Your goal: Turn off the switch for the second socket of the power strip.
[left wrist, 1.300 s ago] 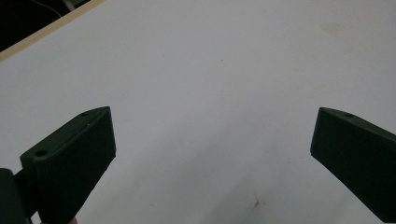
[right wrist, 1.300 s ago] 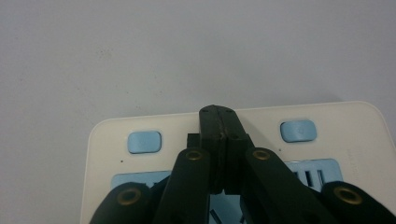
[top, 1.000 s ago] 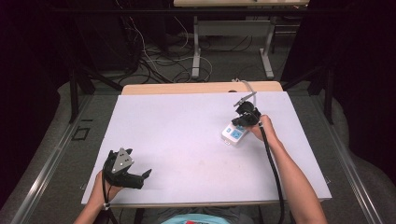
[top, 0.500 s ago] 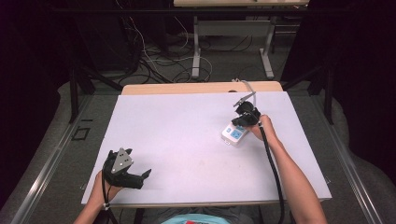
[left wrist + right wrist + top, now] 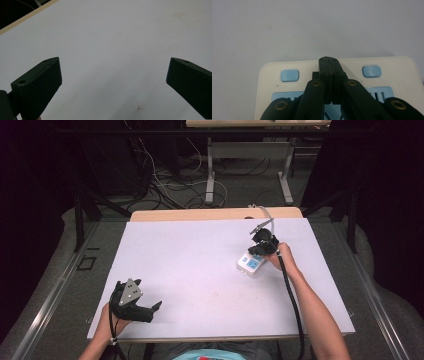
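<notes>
Nothing has visibly moved since a second ago: the white power strip (image 5: 251, 263) lies in the same spot toward the right of the counter (image 5: 200, 270), and both hands sit where they were. Over it, the right claw (image 5: 261, 247) is pressed together, its tip resting on the strip's top between two blue buttons (image 5: 289, 75). Likely a switch is being pressed; next comes lifting off or shifting sideways. Near the front left edge, the left claw (image 5: 155, 306) rests apart, empty.

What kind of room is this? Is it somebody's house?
Probably not a house: it looks like a lab or workshop. A person works at a plain white table with a gripper in each hand, a power strip lies on it, and cables tangle on the floor behind.
</notes>
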The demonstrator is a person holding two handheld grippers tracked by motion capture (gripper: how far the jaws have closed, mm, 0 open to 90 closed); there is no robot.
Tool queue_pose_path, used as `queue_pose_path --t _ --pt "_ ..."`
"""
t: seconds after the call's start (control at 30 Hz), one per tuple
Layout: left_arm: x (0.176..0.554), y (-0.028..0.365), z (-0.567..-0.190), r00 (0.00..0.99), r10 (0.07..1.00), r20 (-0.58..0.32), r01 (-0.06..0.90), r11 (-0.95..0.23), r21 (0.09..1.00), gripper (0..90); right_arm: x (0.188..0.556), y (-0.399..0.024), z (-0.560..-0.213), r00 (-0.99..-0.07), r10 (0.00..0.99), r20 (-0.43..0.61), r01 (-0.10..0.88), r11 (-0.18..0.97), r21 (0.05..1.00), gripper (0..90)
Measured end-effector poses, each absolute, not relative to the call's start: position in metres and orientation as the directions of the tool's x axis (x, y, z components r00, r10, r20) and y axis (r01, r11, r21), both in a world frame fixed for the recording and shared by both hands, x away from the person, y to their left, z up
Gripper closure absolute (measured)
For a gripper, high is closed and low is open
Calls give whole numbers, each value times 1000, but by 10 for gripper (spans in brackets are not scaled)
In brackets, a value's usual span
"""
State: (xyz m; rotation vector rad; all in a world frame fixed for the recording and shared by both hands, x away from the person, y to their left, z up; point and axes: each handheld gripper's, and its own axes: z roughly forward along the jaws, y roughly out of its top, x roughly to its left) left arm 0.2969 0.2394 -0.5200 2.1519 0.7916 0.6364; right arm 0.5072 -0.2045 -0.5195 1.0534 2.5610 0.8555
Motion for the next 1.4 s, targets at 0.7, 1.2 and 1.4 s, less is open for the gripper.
queue_pose_path --t 0.7,1.2,1.4 --pt "297 240 -520 685 704 189 333 -533 778 0 499 -208 -506 -719 695 -14 530 561 636 900" --pt "297 239 -520 686 705 183 337 -529 779 0 493 -208 -501 -729 684 34 543 548 636 448" --pt "297 239 -520 687 703 183 336 -531 778 0 489 -211 -497 -736 674 62 547 538 641 186"
